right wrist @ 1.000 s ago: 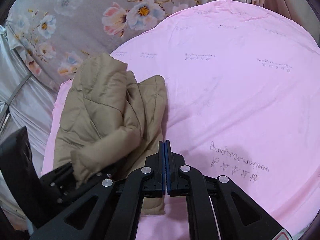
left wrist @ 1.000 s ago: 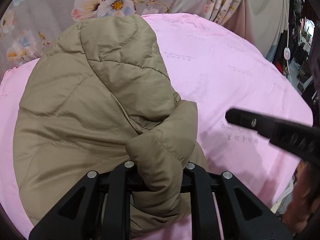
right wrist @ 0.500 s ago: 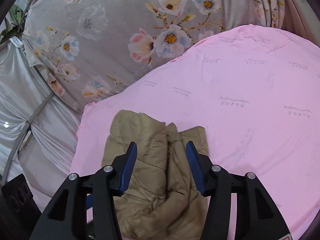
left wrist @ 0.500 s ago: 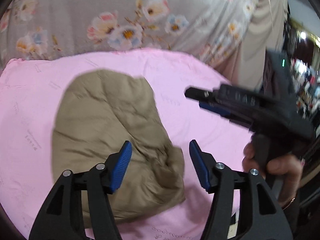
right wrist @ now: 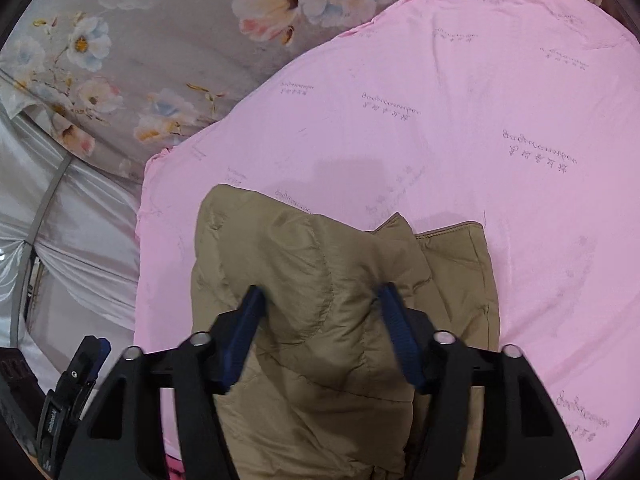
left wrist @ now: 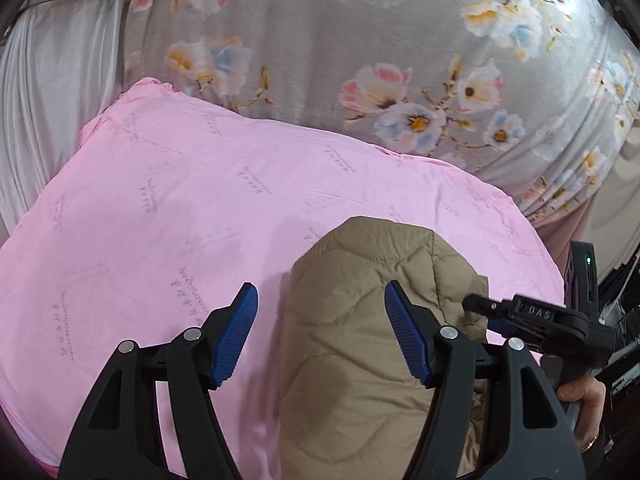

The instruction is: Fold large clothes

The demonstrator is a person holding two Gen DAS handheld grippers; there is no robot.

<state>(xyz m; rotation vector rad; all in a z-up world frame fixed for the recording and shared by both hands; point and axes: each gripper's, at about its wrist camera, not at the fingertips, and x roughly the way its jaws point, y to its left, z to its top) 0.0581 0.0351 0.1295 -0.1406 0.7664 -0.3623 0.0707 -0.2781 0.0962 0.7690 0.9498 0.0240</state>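
A tan quilted jacket (left wrist: pixel 360 344) lies bunched on the pink sheet (left wrist: pixel 160 216) near its front edge. It also shows in the right wrist view (right wrist: pixel 320 288) with a folded flap (right wrist: pixel 456 264) at its right. My left gripper (left wrist: pixel 322 332) is open above the jacket's left part, with nothing between its blue pads (left wrist: pixel 236 332). My right gripper (right wrist: pixel 322 332) is open and straddles a raised fold of the jacket; I cannot tell if its pads touch it. The right gripper also shows in the left wrist view (left wrist: pixel 520 316), at the jacket's right edge.
A grey floral cloth (left wrist: pixel 360 60) hangs behind the pink sheet. White satin drapes (right wrist: pixel 72 216) hang at the left. A hand (left wrist: pixel 580 396) holds the right gripper's handle. Wide pink sheet (right wrist: pixel 480 120) spreads beyond the jacket.
Both grippers were shut a second ago, the left one on a jacket fold. Both have opened and let the jacket drop. The right gripper has come down over it.
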